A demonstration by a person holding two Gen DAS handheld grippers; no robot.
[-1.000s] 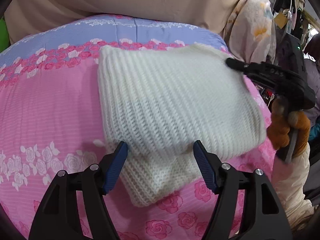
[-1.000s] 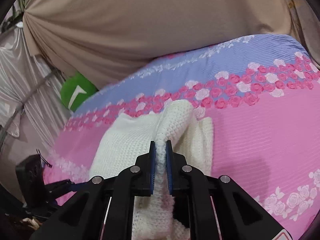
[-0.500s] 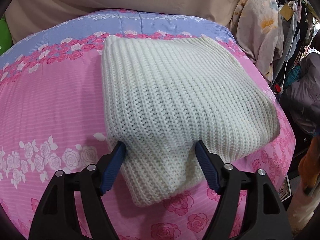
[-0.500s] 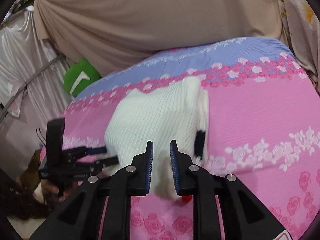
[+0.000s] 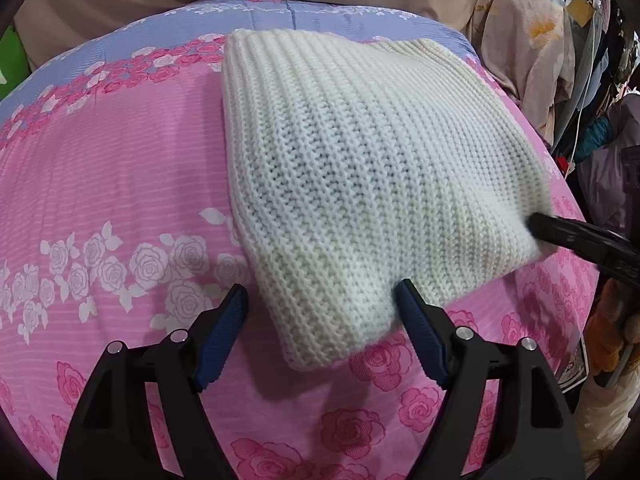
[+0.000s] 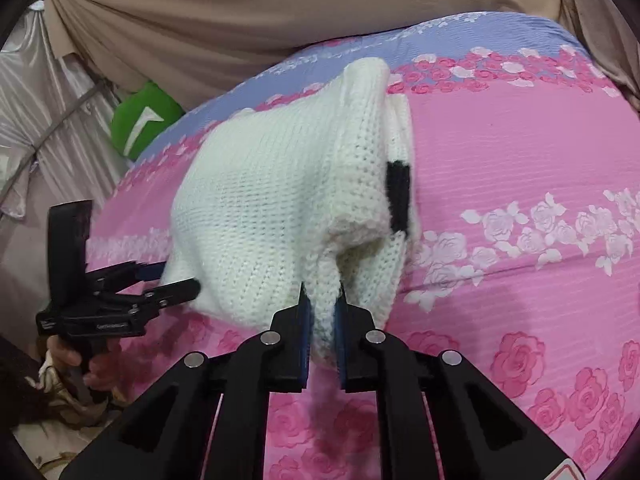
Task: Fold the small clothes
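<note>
A folded cream knit sweater [image 5: 360, 176] lies on the pink rose-print bed cover [image 5: 112, 184]. My left gripper [image 5: 322, 312] is open, its blue pads on either side of the sweater's near corner. My right gripper [image 6: 322, 316] is shut on a pinch of the sweater's edge [image 6: 324, 292]; the sweater [image 6: 272, 200] shows a black patch [image 6: 398, 196] on a lower layer. The right gripper also shows in the left wrist view [image 5: 580, 236] at the sweater's right corner. The left gripper shows in the right wrist view [image 6: 176, 284] at the sweater's left side.
A beige drape [image 6: 240, 20] hangs behind the bed. A green cushion [image 6: 140, 120] sits at the far left. Hanging clothes [image 5: 592, 80] crowd the right side in the left wrist view. The bed's edge falls away close to both hands.
My right gripper released the sweater, pulled back, then came in again at the near right corner and shut on its edge. My left gripper stayed open around the near corner.
</note>
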